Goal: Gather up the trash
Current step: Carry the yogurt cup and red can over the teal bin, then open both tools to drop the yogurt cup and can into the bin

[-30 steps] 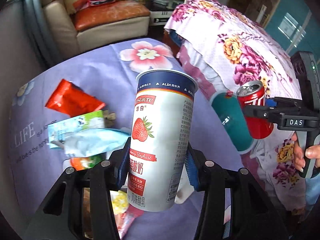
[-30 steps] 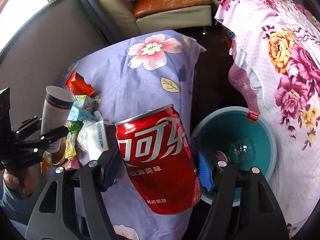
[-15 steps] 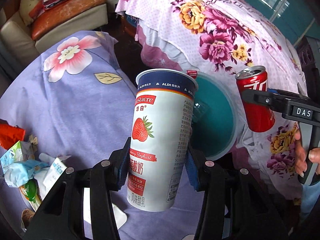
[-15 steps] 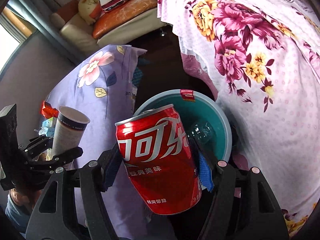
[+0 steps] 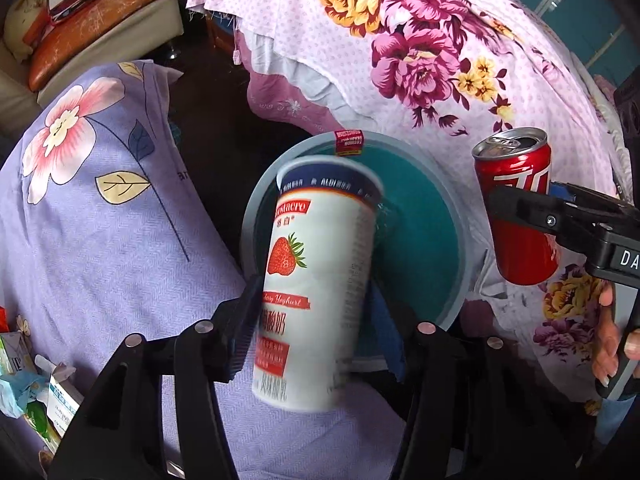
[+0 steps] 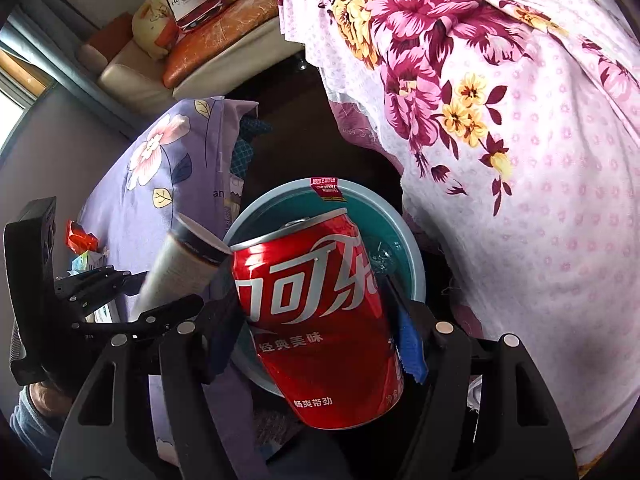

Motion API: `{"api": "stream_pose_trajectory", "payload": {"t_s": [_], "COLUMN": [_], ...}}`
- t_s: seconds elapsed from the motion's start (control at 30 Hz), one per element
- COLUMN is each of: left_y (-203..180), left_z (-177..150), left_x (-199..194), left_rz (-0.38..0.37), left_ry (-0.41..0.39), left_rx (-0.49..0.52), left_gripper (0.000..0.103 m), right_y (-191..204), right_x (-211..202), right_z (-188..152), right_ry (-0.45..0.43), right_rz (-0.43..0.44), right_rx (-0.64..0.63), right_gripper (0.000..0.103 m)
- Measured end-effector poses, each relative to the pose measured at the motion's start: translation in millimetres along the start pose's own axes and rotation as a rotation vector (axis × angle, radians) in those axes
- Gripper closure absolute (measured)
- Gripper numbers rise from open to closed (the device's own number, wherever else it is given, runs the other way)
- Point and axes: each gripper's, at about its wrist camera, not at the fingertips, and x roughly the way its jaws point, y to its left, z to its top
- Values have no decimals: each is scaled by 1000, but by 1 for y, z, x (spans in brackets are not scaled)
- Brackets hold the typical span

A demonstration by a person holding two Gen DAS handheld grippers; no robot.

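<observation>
Soft daylight is filling both views, and the floral bedcover [image 5: 460,60] far beyond the claw is looking bright, almost washed out. The floor gap between the two cloths is staying very dark. The yogurt cup [image 5: 320,280] between the fingers of the left gripper [image 5: 316,332] is smearing with motion blur, while the red can [image 6: 320,320] is showing sharp with small glare. The fisheye lens is bending everything, and black corners are closing in.
</observation>
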Motion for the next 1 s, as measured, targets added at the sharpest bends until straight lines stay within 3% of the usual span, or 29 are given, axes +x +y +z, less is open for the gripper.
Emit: {"api": "stream_pose_trajectory", "payload": {"t_s": [0.1, 0.5, 0.6, 0.83, 1.0], "left_y": [0, 13, 14, 19, 27], "left_z": [1, -13, -16, -28, -42], "left_x": [1, -11, -15, -24, -35], "left_rz": [9, -4, -4, -14, -17], "left_ry": [-11, -32, -38, -51, -72], "left_rx": [-8, -58, -64, -74, -94], "left_gripper": [31, 24, 24, 22, 16], "right_y": [-2, 6, 10, 18, 21], "right_x": [1, 17, 24, 23, 17], "right_z": [2, 1, -1, -6, -8], "right_ry": [4, 49, 90, 90, 101], "right_rz": [-2, 8, 30, 3, -18], "right_rx": [-2, -21, -18, -23, -22], "right_gripper": [39, 39, 34, 30, 24]}}
